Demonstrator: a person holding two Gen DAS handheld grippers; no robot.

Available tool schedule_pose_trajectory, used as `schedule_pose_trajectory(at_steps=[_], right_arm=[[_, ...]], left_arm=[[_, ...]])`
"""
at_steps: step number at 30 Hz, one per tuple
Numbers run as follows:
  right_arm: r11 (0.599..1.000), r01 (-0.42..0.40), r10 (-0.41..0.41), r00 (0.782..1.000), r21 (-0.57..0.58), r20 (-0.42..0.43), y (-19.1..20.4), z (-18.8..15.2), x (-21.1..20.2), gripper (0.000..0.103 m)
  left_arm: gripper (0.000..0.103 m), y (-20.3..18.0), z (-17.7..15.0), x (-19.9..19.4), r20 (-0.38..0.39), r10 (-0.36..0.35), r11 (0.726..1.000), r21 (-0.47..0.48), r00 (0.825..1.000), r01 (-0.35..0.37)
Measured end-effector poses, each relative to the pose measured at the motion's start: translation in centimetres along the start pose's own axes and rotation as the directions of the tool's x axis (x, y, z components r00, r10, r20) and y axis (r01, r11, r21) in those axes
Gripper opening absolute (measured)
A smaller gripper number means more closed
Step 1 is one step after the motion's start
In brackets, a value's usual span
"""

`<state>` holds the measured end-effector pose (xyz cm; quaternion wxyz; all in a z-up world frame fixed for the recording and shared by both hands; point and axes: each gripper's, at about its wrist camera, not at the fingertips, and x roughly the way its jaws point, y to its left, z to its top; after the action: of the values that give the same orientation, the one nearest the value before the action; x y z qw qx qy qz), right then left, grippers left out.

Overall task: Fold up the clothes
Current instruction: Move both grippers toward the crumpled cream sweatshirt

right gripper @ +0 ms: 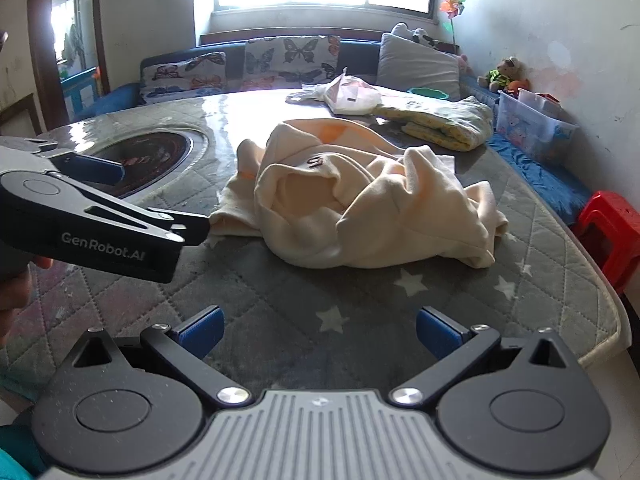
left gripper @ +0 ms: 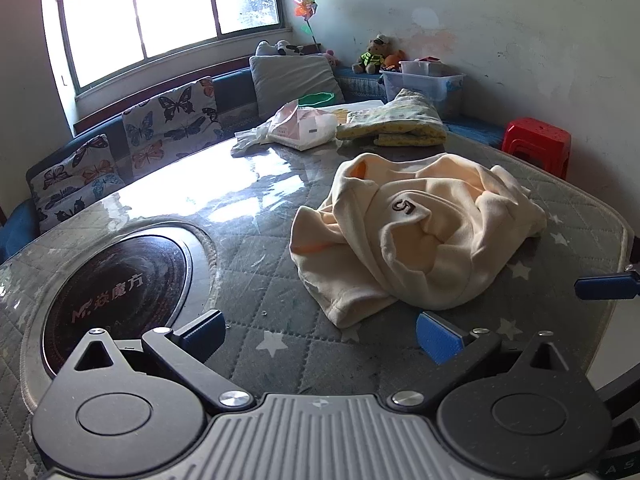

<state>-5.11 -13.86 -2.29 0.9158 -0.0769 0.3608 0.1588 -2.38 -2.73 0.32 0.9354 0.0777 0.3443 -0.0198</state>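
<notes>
A cream garment (left gripper: 420, 236) with a dark "5" mark lies crumpled in a heap on the grey quilted table cover (left gripper: 272, 280). It also shows in the right wrist view (right gripper: 360, 204). My left gripper (left gripper: 320, 336) is open and empty, just short of the garment's near hem. My right gripper (right gripper: 318, 330) is open and empty, a little in front of the heap. The left gripper's body (right gripper: 92, 220) shows at the left in the right wrist view. A blue pad of the right gripper (left gripper: 604, 286) shows at the right edge of the left wrist view.
A round black hotplate (left gripper: 116, 296) is set into the table at the left. A folded yellow cloth (left gripper: 396, 124) and a white plastic bag (left gripper: 296, 124) lie at the far side. A red stool (left gripper: 536, 144) stands off the right edge. A cushioned bench lines the walls.
</notes>
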Motion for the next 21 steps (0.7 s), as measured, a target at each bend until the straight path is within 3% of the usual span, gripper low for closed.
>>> schedule_pose_trajectory(at_steps=[21], right_arm=[[1.000, -0.009, 0.009, 0.999, 0.005, 0.031, 0.3, -1.2, -1.7, 0.103]], left_arm=[[0.103, -0.9, -0.2, -1.5, 0.028, 0.009, 1.000, 0.017, 1.000, -0.009]])
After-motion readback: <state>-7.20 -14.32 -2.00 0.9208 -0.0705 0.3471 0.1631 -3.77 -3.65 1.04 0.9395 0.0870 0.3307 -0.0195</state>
